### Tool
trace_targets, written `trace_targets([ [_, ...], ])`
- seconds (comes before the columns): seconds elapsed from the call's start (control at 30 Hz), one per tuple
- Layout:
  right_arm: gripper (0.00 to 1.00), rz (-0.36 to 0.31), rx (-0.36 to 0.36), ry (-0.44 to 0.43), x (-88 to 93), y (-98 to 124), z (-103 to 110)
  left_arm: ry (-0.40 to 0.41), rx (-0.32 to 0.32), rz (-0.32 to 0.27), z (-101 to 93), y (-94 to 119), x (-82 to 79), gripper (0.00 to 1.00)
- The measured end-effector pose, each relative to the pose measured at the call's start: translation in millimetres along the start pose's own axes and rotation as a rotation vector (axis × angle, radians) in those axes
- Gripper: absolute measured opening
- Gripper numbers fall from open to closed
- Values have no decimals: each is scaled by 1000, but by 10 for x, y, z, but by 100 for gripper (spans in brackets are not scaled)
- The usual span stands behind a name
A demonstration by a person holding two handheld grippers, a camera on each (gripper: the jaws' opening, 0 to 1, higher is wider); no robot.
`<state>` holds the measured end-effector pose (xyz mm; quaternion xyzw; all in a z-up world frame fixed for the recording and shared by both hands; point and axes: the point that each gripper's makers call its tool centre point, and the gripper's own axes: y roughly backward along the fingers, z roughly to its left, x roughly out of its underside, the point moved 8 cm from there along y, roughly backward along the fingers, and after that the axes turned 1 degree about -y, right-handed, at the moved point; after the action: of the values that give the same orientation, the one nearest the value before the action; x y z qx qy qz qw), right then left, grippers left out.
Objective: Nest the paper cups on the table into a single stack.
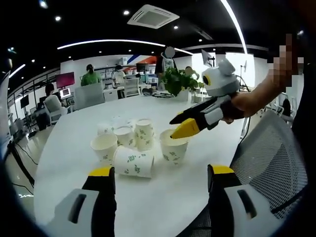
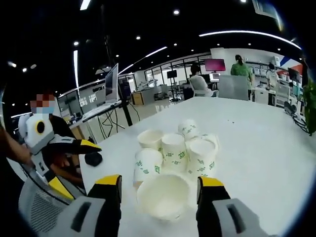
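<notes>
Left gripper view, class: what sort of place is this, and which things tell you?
Probably an open-plan office: a big white table, desks with monitors where people sit, a ceiling air-conditioning unit and a potted plant.

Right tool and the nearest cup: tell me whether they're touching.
Cannot tell. Right gripper view shows the right tool straddling the cup; left gripper view overlaps tip and rim.

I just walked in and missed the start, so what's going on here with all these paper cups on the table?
A person holds a two-jaw gripper in each hand over a white table with a cluster of loose paper cups. The right gripper has its open jaws astride the rim of the nearest upright cup; whether they touch it is unclear. The left gripper hangs open, holding nothing. One cup lies on its side; the others stand upright. No stack can be made out yet.
</notes>
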<state>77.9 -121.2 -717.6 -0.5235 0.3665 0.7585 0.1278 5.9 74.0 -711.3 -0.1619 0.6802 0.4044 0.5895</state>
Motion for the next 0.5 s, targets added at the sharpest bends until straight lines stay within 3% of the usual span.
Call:
trace_targets([
  [0.33,73,0,-6,90,36,191,26,8,4,14,3,-3,-2,79],
  [0.5,78,7,3,112,104,351,30,60,-19,-4,89,19,-30,79],
])
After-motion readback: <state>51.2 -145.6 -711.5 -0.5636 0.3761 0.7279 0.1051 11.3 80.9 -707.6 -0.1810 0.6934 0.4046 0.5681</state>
